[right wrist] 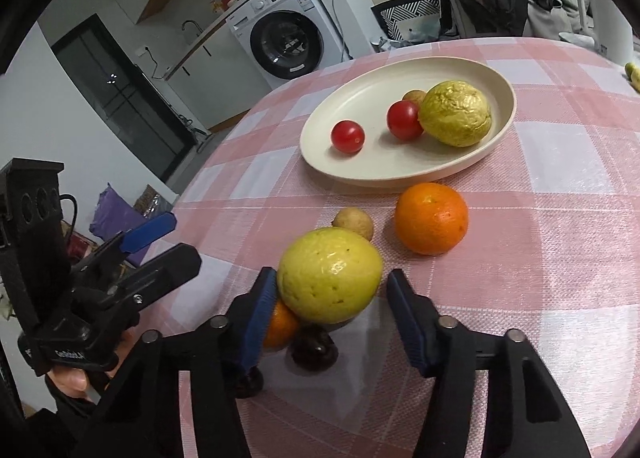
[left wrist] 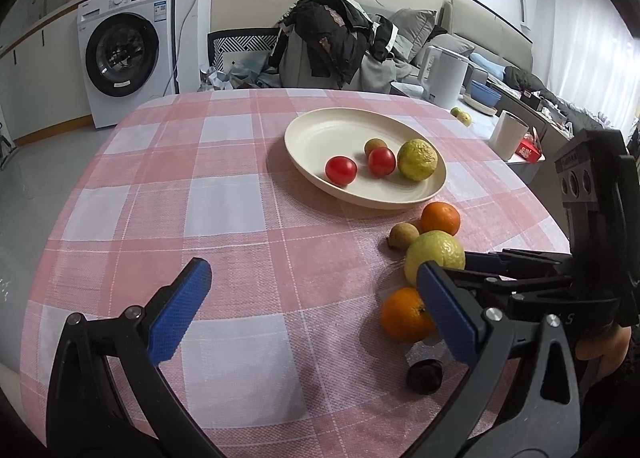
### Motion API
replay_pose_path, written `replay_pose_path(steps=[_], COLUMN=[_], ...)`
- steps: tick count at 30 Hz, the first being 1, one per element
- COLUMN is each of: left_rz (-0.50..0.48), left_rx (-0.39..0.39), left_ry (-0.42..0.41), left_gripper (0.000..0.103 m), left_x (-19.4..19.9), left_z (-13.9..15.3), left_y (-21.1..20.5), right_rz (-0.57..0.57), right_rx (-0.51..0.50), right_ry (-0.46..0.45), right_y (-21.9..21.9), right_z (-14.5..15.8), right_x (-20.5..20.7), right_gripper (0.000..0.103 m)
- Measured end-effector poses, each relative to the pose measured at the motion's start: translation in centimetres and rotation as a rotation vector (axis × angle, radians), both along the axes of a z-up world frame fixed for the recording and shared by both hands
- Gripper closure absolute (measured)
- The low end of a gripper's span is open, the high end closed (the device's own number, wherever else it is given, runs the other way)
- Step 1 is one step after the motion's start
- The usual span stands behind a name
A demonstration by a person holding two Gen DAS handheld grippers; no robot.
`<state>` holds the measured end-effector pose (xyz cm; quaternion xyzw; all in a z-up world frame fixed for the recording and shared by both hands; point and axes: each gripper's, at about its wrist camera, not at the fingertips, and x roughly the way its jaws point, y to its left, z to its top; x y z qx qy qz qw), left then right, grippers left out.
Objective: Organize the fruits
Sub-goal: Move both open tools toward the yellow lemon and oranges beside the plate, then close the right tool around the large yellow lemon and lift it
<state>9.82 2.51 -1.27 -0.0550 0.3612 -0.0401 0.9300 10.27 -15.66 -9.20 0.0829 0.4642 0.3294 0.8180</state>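
**Our right gripper closes in on a yellow-green fruit**

Nearest to us is our right gripper (right wrist: 330, 298). Its two blue pads sit on either side of the big yellow-green fruit (right wrist: 329, 274). The left pad looks like it touches the fruit. The right pad is still a little way off. So the gripper is half closed around the fruit but does not squeeze it yet.

Our left gripper (left wrist: 312, 306) is wide open and holds nothing. It hangs over the bench (left wrist: 180, 198).

The fruit lies on the bench at about 6 o'clock from the plate (right wrist: 320, 162). Just under it are a small orange (right wrist: 280, 324) and a dark round fruit (right wrist: 314, 350). A little brown fruit (right wrist: 354, 222) sits at its 12 o'clock. A bigger orange (right wrist: 431, 218) sits at its 2 o'clock.

The plate already has two red tomatoes, one more yellow-green fruit and a small brown one.

We think we are at the picking-up step. Next, the gripper should close until both pads press the fruit. Then we lift it straight up, so we do not bump the fruits below, and carry it to the plate.
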Motion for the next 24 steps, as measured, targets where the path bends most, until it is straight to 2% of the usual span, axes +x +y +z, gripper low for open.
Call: replay_pose_path(steps=[9,17,20,24], left_rz=[-0.028,-0.145,-0.185,-0.214], left_rx=[-0.002,0.021,0.041,0.062], left_ry=[0.014,0.061,0.067,0.089], left_gripper=[0.001,0.001,0.004,0.015], left_x=[0.0,0.0,-0.2,-0.2], left_z=[-0.4,-1.4,-1.8,-2.3], left_y=[-0.7,-3.1,-4.2,-5.0], right_rz=[-0.016,-0.042,-0.048,-0.058], right_rx=[-0.005,0.017,0.024,0.028], right_ry=[-0.060,-0.056,-0.058,-0.060], right_y=[-0.4,-2.0,-2.6,-3.1], right_z=[0.8,1.5,1.8,2.0], right_x=[-0.7,-0.5,-0.5,-0.2], right_gripper=[0.050,0.050,0.050,0.050])
